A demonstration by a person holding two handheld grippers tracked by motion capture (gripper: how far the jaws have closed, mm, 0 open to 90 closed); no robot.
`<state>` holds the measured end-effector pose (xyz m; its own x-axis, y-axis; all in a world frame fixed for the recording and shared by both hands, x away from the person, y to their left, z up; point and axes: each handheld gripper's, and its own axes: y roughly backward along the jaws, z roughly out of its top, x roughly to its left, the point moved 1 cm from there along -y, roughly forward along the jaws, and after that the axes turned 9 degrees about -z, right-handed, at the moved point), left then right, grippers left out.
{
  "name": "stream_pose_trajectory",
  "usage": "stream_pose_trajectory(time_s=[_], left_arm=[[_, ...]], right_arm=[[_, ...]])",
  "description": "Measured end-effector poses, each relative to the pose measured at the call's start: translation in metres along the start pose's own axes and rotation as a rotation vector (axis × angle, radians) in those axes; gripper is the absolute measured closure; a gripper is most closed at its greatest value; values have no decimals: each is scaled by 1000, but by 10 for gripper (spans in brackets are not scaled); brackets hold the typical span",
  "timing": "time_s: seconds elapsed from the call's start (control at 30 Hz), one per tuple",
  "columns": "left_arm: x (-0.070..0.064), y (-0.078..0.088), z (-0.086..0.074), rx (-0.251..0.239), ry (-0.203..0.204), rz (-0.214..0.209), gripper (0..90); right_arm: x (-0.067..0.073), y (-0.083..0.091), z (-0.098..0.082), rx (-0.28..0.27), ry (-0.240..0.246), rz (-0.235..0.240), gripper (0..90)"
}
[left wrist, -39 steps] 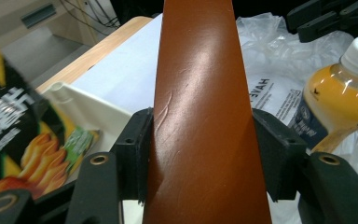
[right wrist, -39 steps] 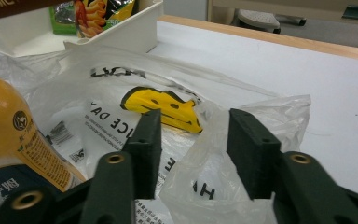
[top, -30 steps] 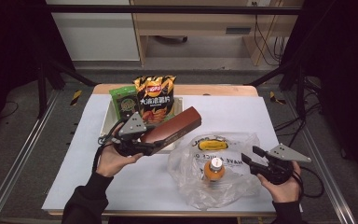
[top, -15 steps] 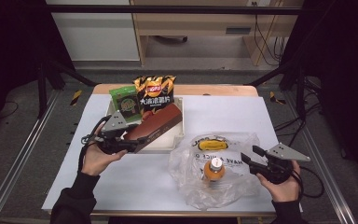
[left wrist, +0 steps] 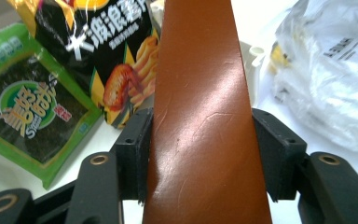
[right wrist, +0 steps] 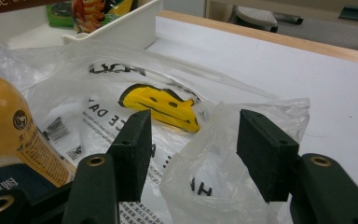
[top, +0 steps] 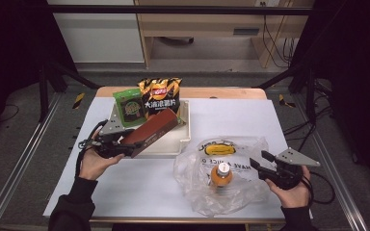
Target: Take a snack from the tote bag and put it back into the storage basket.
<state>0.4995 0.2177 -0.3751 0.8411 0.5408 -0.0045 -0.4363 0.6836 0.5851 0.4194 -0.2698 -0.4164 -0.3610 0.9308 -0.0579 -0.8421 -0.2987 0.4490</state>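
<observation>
Left claw [left wrist: 200, 154] around brown box [left wrist: 200, 93]

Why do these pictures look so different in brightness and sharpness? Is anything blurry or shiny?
High view: dark surroundings, with the white table brightly lit and everything soft. Left gripper view: a broad glare streak runs down the brown box, and the near chip bag is slightly soft. Right gripper view: the close orange bottle is blurred with a bright highlight, and the plastic bag looks washed-out.

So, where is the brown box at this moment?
In the high view, the brown box is left of centre, clamped in the left gripper. It slants over the white tray, just in front of the chips bag and the green seaweed pack.
</observation>
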Motion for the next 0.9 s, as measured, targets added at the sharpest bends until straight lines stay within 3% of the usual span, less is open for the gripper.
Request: stream_pose_trajectory(time_s=[0.17, 0.4, 0.9], left_arm=[[7, -13, -6, 40, 6, 1, 433], [14, -30, -8, 56, 20, -21, 433], [23, -64, -10, 104, 11, -72, 432]], right_arm=[[-1, -1, -1, 1, 2, -2, 454], [-2, -1, -2, 2, -1, -6, 455], [-4, -3, -4, 9, -1, -5, 457]])
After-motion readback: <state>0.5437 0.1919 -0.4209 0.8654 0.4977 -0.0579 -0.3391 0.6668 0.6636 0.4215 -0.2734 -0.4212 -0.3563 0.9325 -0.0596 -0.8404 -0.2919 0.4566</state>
